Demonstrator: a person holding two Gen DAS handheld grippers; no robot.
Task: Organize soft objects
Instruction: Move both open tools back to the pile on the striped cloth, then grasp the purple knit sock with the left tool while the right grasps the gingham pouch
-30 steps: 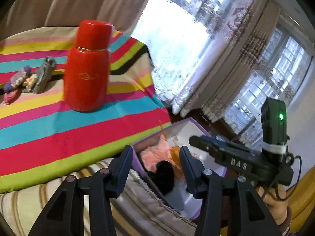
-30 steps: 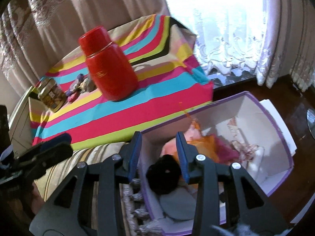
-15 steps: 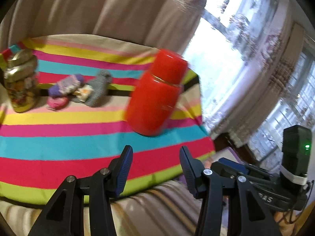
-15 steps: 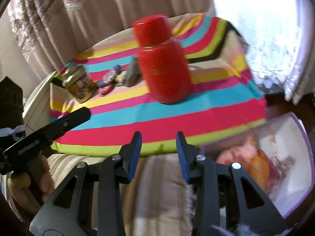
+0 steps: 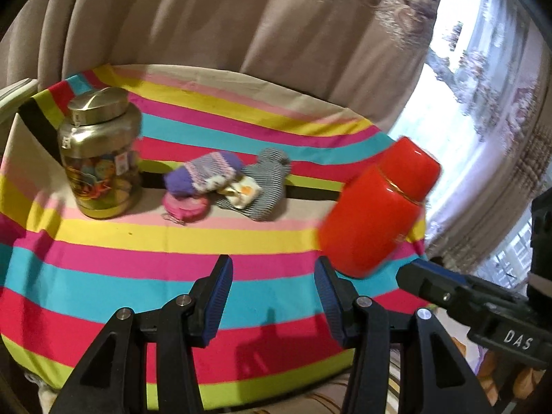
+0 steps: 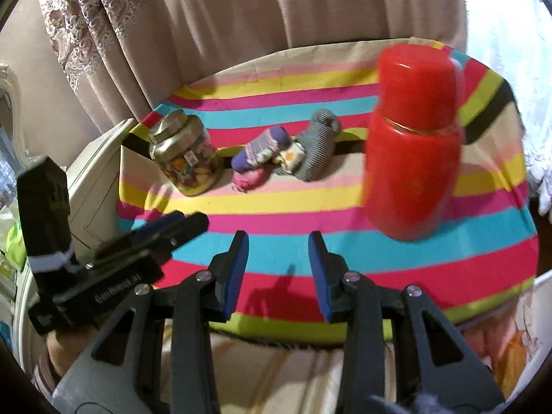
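- The left hand-held gripper [image 5: 272, 293] hovers above the near part of the worktop [image 5: 103, 276], which carries a striped cloth; its blue-padded jaws stand apart with nothing between them.
- Far ahead and to the left of this hand-held gripper stands a metal jar [image 5: 100, 153] with a silver lid, upright.
- Just right of the jar, straight ahead of the left hand-held gripper and well apart from it, lies the small pile of soft objects: a purple knitted sock [image 5: 201, 174], a pink round piece [image 5: 186, 207] touching it from the near side, and a grey striped sock [image 5: 265, 184] touching it on the right.
- A small white and yellow piece [image 5: 243, 191] lies between the two socks; I cannot tell what it is.
- Ahead and to the right of the left hand-held gripper stands a red flask [image 5: 376, 210], somewhat blurred, near its right finger.
- The right hand-held gripper [image 6: 277, 269] is beside the left one, also above the near edge of the worktop, jaws apart and holding nothing.
- In the right wrist view the pile of socks is ahead and slightly left, and the red flask is ahead to the right, closer than the socks.
- Below and to the right of the right hand-held gripper, beyond the worktop edge, a box [image 6: 538, 283] with pink and orange things inside is partly visible.
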